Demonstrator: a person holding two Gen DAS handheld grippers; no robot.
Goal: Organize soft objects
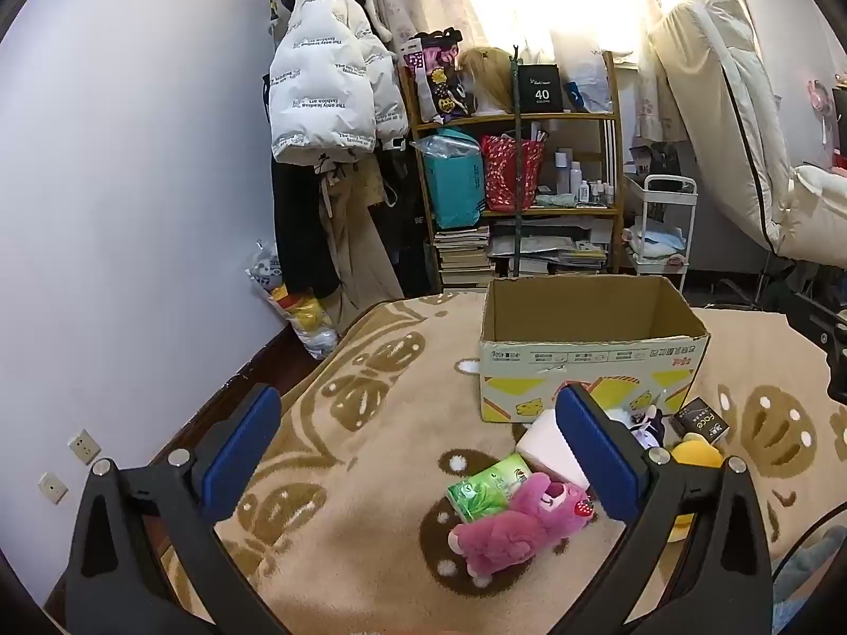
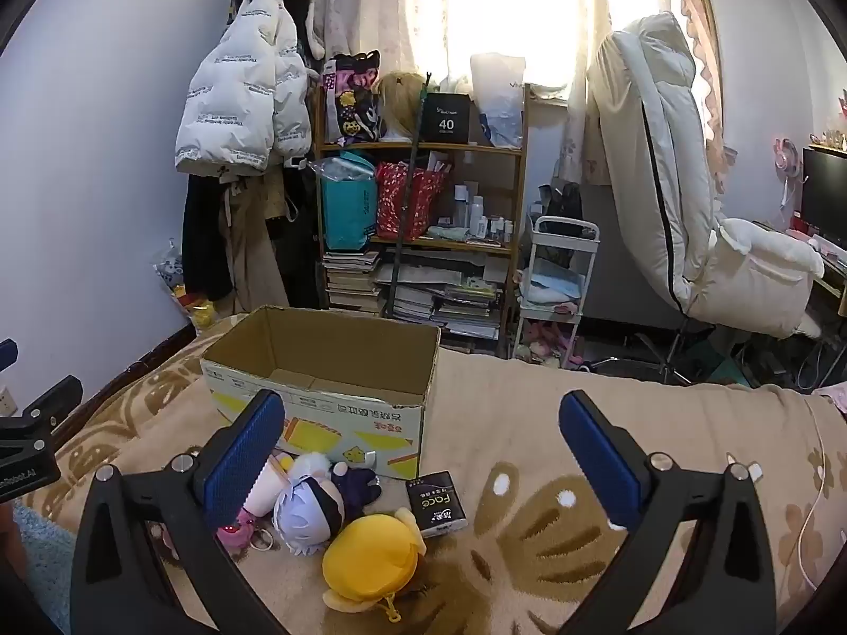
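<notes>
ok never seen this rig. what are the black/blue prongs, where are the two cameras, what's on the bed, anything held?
No robot: a person carries a two-finger gripper in each hand, with a fisheye camera on each looking along its fingers. The blue-padded prongs are those fingers. One picture is from the left gripper, the other from the right gripper. Both are wide open and hold nothing. On the patterned blanket sits an empty open cardboard box. In front of it lie a pink plush bear, green tissue pack, white-haired doll, yellow plush and black tissue pack.
</notes>
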